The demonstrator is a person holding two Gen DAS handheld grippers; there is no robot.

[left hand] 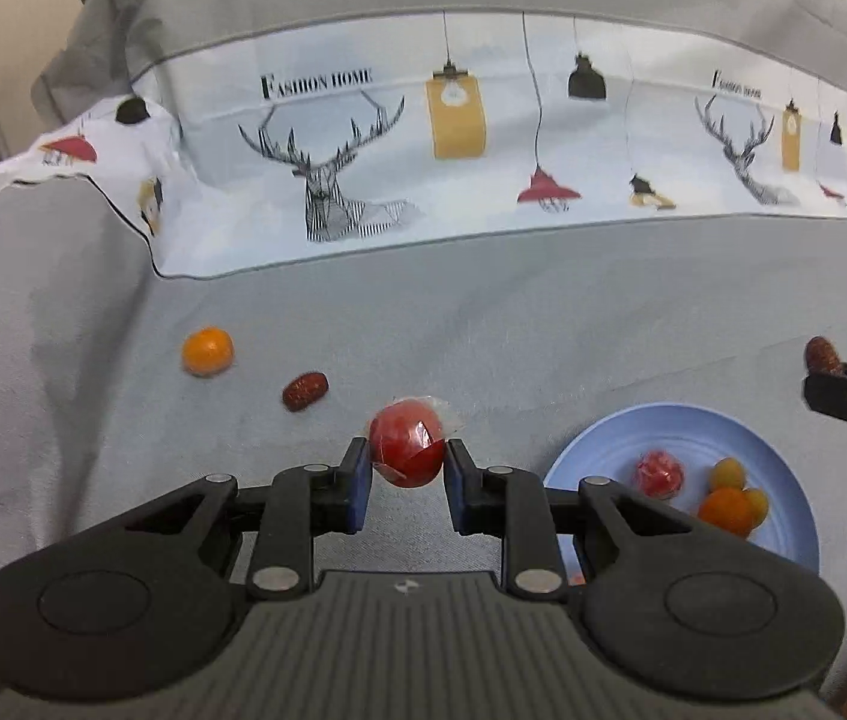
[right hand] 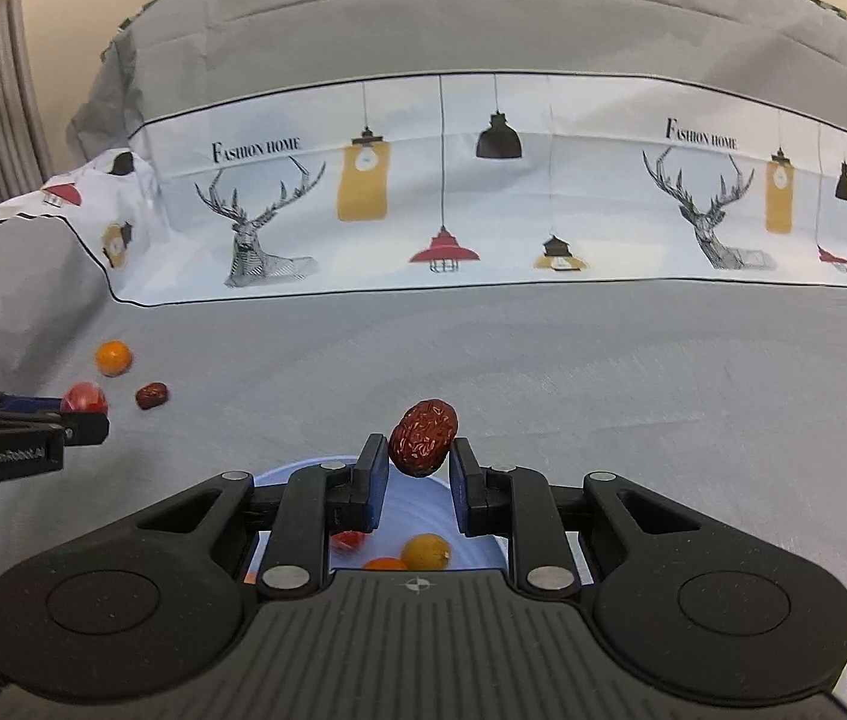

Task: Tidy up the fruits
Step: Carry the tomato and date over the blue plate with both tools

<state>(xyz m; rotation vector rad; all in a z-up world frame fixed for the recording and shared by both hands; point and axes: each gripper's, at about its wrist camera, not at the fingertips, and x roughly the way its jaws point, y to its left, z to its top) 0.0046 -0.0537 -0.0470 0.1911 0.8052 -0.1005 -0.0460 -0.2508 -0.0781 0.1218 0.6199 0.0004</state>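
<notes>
1. Your left tongs point(left hand: 406, 457) were closed on a round red fruit in crinkled clear wrap point(left hand: 406, 443), its glossy skin pinched between the two blue pads, held just above the grey cloth point(left hand: 483, 324).
2. Your right tongs point(right hand: 420, 461) gripped a wrinkled, oval dark-red date point(right hand: 423, 437), tilted between the pads, directly over the smooth pale-blue plate point(right hand: 417, 504).
3. The left wrist view showed the whole plate point(left hand: 603, 438): a wrapped red fruit point(left hand: 660, 474), an orange point(left hand: 726, 510) and two small yellow fruits point(left hand: 729, 473) touching it.
4. The right wrist view caught only a strip of that plate beneath the tongs, with one yellow fruit point(right hand: 426, 551) and slivers of red and orange.
5. Loose on the cloth lay a smooth round orange point(left hand: 207, 350) and, near it, a second wrinkled date point(left hand: 304, 391); both showed in each view.
6. Behind, a folded white printed band point(left hand: 483, 138) carried deer heads, hanging lamps and "FASHION HOME".
</notes>
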